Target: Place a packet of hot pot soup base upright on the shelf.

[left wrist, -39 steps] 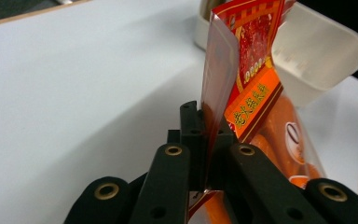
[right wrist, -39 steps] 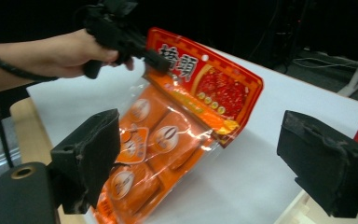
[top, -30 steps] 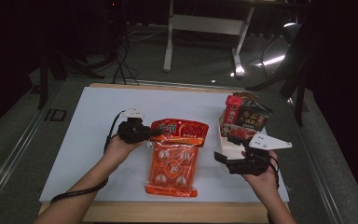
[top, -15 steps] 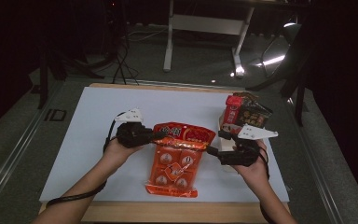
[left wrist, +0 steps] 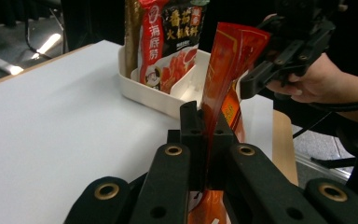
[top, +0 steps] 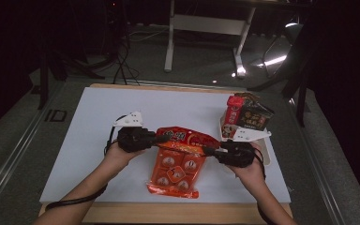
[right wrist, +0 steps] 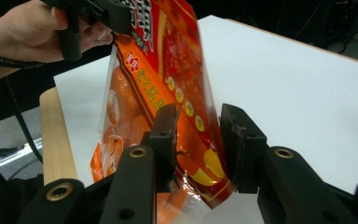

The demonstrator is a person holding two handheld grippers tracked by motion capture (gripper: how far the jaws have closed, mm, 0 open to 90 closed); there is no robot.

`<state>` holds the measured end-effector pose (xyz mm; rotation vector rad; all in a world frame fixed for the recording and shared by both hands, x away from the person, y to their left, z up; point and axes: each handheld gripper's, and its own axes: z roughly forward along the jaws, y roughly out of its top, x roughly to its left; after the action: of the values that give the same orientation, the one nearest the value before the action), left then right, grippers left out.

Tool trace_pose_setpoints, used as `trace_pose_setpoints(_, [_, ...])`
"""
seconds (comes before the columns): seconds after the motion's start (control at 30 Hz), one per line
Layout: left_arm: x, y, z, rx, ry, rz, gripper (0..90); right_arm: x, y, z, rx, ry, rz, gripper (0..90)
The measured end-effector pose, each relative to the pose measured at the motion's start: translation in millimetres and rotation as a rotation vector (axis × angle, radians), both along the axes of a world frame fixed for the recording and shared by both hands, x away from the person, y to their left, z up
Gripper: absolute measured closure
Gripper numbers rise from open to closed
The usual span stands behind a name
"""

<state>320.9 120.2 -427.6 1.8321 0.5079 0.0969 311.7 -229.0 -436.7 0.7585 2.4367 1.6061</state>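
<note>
Two-handed pick-up of a snack bag, at the stage where the second grip is being made. The orange-red snack bag point(top: 177, 161) lies near the front middle of the white table point(top: 75, 140), its top seam lifted off the surface and its lower end resting near the table's front edge. The left gripper point(top: 155, 138) is clamped fully on the top left corner of the bag; in the left gripper view the jaws pinch the film flat between them point(left wrist: 209, 135). The right gripper point(top: 209, 151) has come to the top right corner, and its jaws have just been closing; in the right gripper view the bag's edge point(right wrist: 186, 107) stands between them, with one jaw at the film and a visible gap on the other side, so the pads do not yet appear to press. To the far right stands a white tray point(top: 225, 133) holding upright packets point(top: 246, 115), well apart from the bag. The step in hand is judged to be securing the second corner. The next move calls for finishing the right-hand closure on the seam, then raising both hands together so the film stays taut and does not slip.
</note>
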Motion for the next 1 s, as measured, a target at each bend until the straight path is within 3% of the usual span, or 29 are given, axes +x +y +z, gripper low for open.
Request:
trace_pose_setpoints(0.17, [-1.9, -1.6, 0.9, -0.007, -0.004, -0.005, 89.7, 1.0, 3.6, -5.9, -0.024, 0.038, 0.031, 72.1])
trace_pose_setpoints(0.3, [-2.0, -1.5, 0.1, -0.016, 0.005, -0.011, 89.6, 3.6, 2.9, -8.2, -0.005, 0.078, 0.06, 74.3])
trace_pose_setpoints(0.4, [-0.9, 0.1, -1.0, -0.014, 0.005, -0.018, 89.4, 3.8, 4.5, -9.2, -0.005, 0.104, 0.084, 88.8])
trace_pose_setpoints(0.53, [-1.3, 3.8, -1.4, -0.024, 0.011, -0.027, 87.6, -2.3, 9.7, -3.2, -0.045, 0.08, 0.083, 90.0])
trace_pose_setpoints(0.6, [-2.4, 6.1, -2.1, -0.031, 0.004, -0.039, 86.1, -4.4, 10.2, -1.9, -0.038, 0.085, 0.086, 90.0])
trace_pose_setpoints(0.8, [-4.3, 10.9, -4.7, -0.03, 0.022, -0.029, 70.9, -12.0, 16.4, 8.0, -0.03, 0.07, 0.098, 90.0])
trace_pose_setpoints(0.93, [-8.5, 13.4, -8.8, -0.035, 0.005, -0.004, 52.5, -17.0, 21.5, 15.3, -0.013, 0.07, 0.109, 90.0])
trace_pose_setpoints(1.0, [-10.3, 14.5, -10.1, -0.037, 0.0, 0.016, 38.3, -19.3, 24.0, 18.3, -0.009, 0.067, 0.114, 90.0])
